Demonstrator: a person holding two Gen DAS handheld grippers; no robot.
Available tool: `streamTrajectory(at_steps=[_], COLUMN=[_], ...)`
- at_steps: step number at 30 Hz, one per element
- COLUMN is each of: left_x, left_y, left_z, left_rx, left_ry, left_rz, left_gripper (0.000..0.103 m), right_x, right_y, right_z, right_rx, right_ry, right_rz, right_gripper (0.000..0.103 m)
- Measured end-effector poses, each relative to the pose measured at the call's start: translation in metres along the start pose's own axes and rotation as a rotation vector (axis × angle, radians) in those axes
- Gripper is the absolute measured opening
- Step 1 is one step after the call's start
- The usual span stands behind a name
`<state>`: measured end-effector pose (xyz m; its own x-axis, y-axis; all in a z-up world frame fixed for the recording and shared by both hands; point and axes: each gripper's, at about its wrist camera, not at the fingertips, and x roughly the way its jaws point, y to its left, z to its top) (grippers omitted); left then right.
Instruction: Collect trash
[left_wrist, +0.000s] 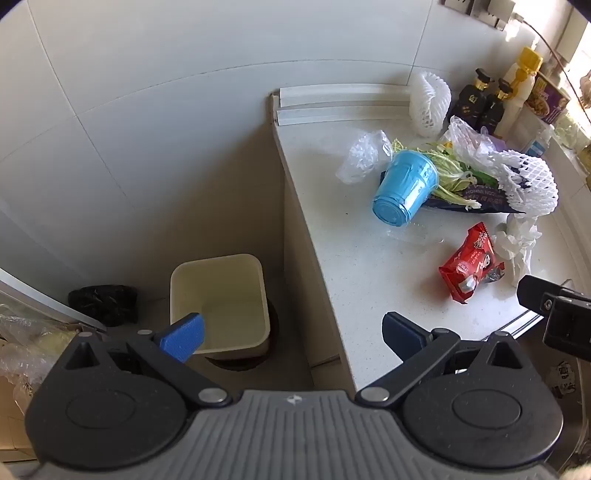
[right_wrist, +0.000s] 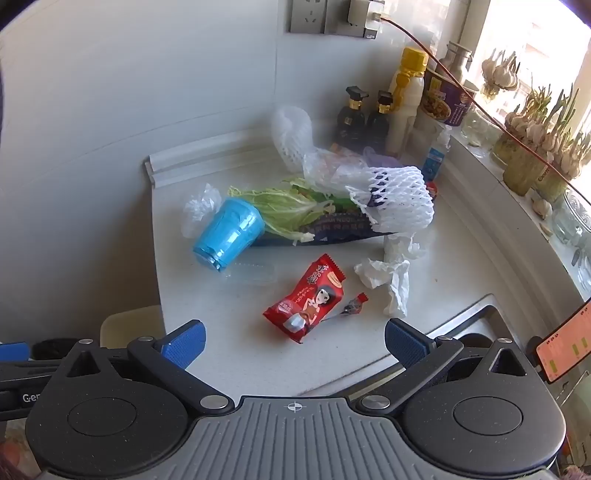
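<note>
Trash lies on the white counter (right_wrist: 229, 332): a tipped blue cup (right_wrist: 229, 234), a red snack wrapper (right_wrist: 308, 301), crumpled white tissue (right_wrist: 391, 273), cabbage leaves (right_wrist: 284, 210) on a dark noodle packet (right_wrist: 340, 230), white foam net (right_wrist: 395, 199) and a clear bag (right_wrist: 199, 208). The cup (left_wrist: 404, 186) and the wrapper (left_wrist: 471, 267) also show in the left wrist view. A cream bin (left_wrist: 219, 301) stands on the floor left of the counter. My left gripper (left_wrist: 291, 334) is open and empty, above the bin's right side. My right gripper (right_wrist: 295, 341) is open and empty, just short of the wrapper.
Sauce bottles (right_wrist: 365, 114), a white bottle (right_wrist: 404, 99) and an instant noodle cup (right_wrist: 448, 98) stand at the counter's back. Garlic pots (right_wrist: 532, 147) line the windowsill. A sink edge (right_wrist: 476, 314) lies at the right. A black bag (left_wrist: 103, 302) lies on the floor by the bin.
</note>
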<state>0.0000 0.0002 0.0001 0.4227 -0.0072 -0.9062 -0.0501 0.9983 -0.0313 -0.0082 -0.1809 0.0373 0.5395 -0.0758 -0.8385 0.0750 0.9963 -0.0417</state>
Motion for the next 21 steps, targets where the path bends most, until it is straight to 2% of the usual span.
streamTrajectory(at_steps=[21], left_x=[-0.0034], left_y=[0.0016], left_z=[0.0024], left_rx=[0.004], left_ry=[-0.004], left_rz=[-0.001], left_gripper=[0.103], right_x=[0.0000], right_y=[-0.0015], right_z=[0.0003], right_rx=[0.008], right_ry=[0.000], right_rz=[0.008], right_gripper=[0.103])
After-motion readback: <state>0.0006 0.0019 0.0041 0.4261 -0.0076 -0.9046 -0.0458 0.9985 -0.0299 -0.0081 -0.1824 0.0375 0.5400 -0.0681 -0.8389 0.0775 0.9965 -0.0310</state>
